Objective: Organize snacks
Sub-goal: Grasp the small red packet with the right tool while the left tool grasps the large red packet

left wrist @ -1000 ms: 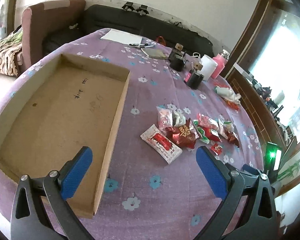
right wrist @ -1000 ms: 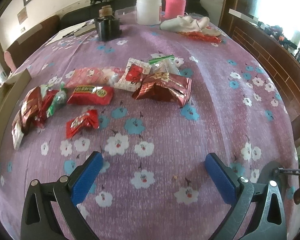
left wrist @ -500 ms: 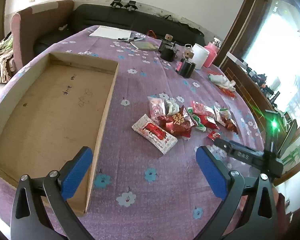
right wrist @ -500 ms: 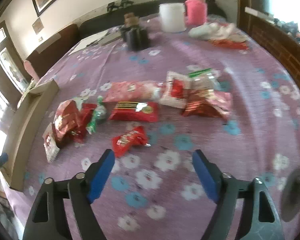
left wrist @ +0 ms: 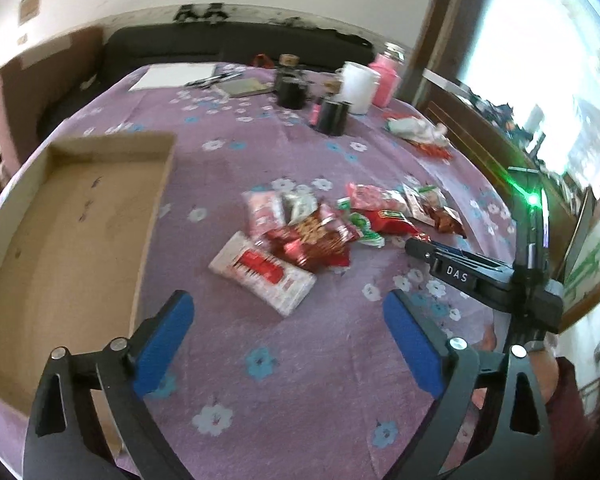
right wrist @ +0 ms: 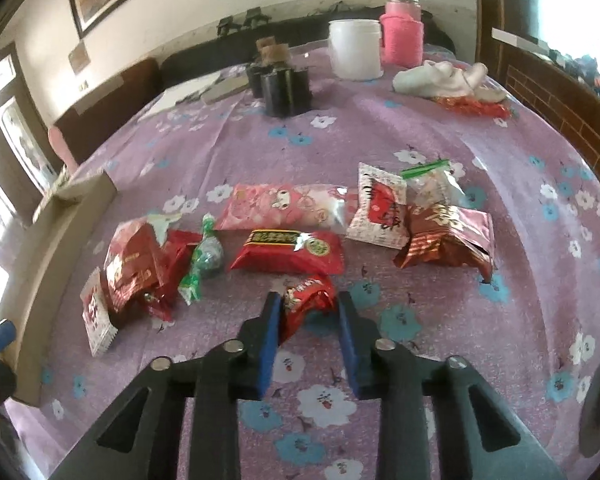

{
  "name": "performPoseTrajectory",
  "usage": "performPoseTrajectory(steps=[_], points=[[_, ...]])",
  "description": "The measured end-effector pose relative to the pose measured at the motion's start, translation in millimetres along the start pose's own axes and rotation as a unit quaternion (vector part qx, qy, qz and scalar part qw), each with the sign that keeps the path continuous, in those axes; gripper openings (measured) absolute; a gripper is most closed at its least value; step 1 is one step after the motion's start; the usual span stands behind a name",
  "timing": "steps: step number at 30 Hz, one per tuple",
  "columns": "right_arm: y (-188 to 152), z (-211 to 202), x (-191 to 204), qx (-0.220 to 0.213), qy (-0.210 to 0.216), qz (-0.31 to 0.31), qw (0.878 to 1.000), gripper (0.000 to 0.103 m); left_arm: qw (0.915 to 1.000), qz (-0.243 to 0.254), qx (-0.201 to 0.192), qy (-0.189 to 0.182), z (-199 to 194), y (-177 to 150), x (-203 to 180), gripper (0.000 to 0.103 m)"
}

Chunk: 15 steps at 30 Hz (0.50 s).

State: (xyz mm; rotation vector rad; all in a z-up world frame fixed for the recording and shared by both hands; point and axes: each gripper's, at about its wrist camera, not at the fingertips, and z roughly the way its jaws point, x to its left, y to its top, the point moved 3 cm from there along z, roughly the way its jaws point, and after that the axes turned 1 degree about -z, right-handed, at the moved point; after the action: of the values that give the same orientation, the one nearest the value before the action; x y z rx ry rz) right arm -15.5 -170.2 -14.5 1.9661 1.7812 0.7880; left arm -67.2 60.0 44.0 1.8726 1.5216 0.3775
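1. Since a second ago the right gripper [right wrist: 309, 316] has come down and forward from bare cloth to the near edge of the snack pile; its blue pads, wide then, now bracket a small red packet [right wrist: 306, 300].
2. That packet lies on the purple flowered tablecloth [right wrist: 440, 132], nearest of the pile, just short of a longer red bar packet [right wrist: 288, 251]. One pad touches its left side; the other looks a sliver off. Jaws half-narrowed, not yet pinching, as best I can tell.
3. Long axis: runs diagonally, near end low-left toward the left pad, far end up-right. It is crumpled, so the ends are hard to tell apart.
4. To do this step well, I judge: squeeze across the short width at mid-body, catch wrapper and contents together, lift straight up clear of the bar packet.
5. Left gripper [left wrist: 288, 344] hangs above the cloth with jaws spread, holding nothing, between the pile and the cardboard tray [left wrist: 152, 216].
6. Tray sits to the left of the pile, apparently the destination.
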Motion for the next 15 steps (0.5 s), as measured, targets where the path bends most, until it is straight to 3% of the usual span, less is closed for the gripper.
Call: performPoseTrajectory(steps=[2, 5, 12, 13, 14, 15], points=[[1, -1, -5, -0.004, 0.014, 0.015, 1.0, 0.026, 0.9995, 0.032, -0.005, -0.001, 8, 8, -10, 0.082], [2, -2, -12, -0.007, 0.022, 0.026, 0.999, 0.026, 0.9971, 0.075, 0.007, -0.007, 27, 20, -25, 0.072], [3, -2, -20, -0.009, 0.038, 0.041, 0.998, 0.026, 0.9842, 0.172, 0.042, 0.013, 76, 31, -47, 0.071], [3, -2, -20, -0.009, 0.039, 0.042, 0.998, 0.026, 0.983, 0.177, 0.046, 0.017, 81, 31, -48, 0.067], [3, -2, -21, -0.009, 0.039, 0.041, 0.998, 0.026, 0.982, 0.181, 0.051, 0.019, 86, 32, -48, 0.053], [3, -2, -20, -0.009, 0.039, 0.04, 0.998, 0.026, 0.9813, 0.182, 0.059, 0.018, 91, 32, -47, 0.046]])
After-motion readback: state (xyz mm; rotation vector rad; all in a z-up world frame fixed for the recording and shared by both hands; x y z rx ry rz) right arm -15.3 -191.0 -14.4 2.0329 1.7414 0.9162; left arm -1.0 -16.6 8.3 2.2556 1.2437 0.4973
